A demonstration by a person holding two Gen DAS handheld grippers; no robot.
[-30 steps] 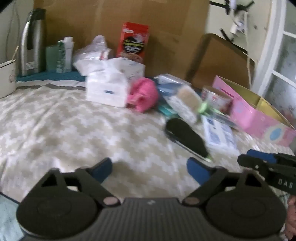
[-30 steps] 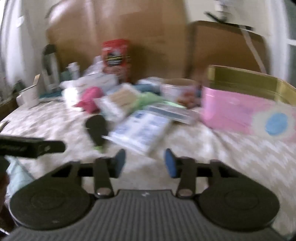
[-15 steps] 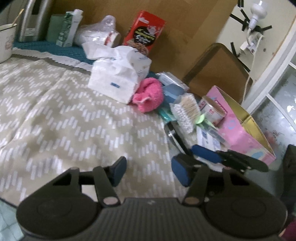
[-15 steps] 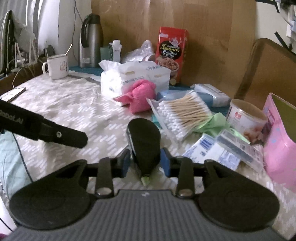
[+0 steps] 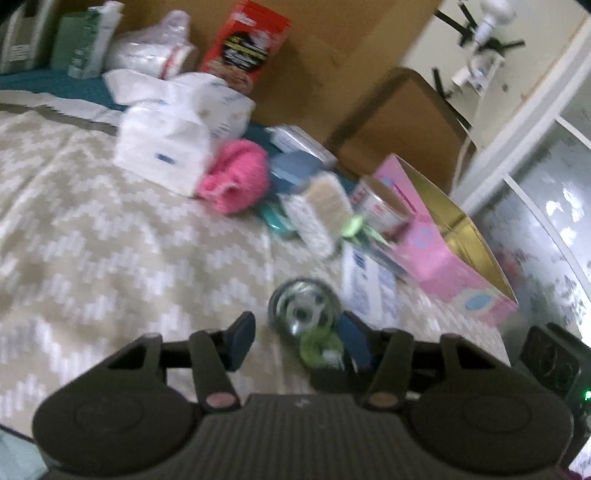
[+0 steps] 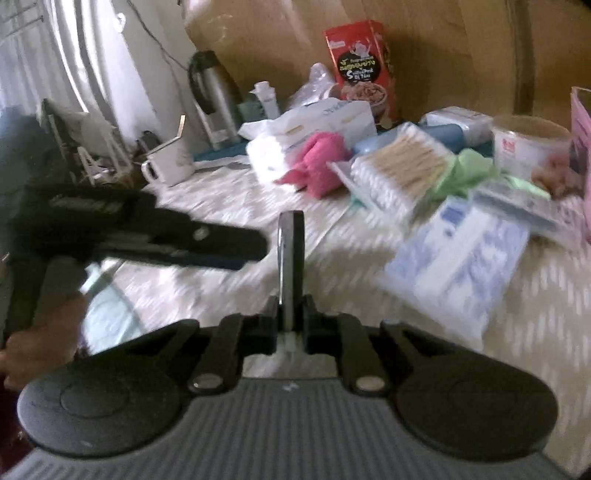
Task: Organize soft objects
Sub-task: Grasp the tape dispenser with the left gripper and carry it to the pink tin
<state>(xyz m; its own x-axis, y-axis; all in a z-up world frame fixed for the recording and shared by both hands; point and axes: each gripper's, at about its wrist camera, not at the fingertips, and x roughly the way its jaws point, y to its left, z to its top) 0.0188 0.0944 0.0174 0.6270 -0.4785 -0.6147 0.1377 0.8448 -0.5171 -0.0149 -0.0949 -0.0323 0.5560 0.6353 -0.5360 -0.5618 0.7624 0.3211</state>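
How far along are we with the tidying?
Barely started. The right gripper is shut on the black disc, held on edge above the cloth; the left gripper is open beside it. The pink box shows nothing inside; the pink cloth and swabs remain out.

A bench [image 5: 92, 229] under a beige zigzag cloth fills the lower left. Brown cardboard [image 5: 351, 33] leans against the wall behind it. A white-framed frosted window [image 5: 546, 206] stands at right; pale curtains [image 6: 85, 55] hang upper left.
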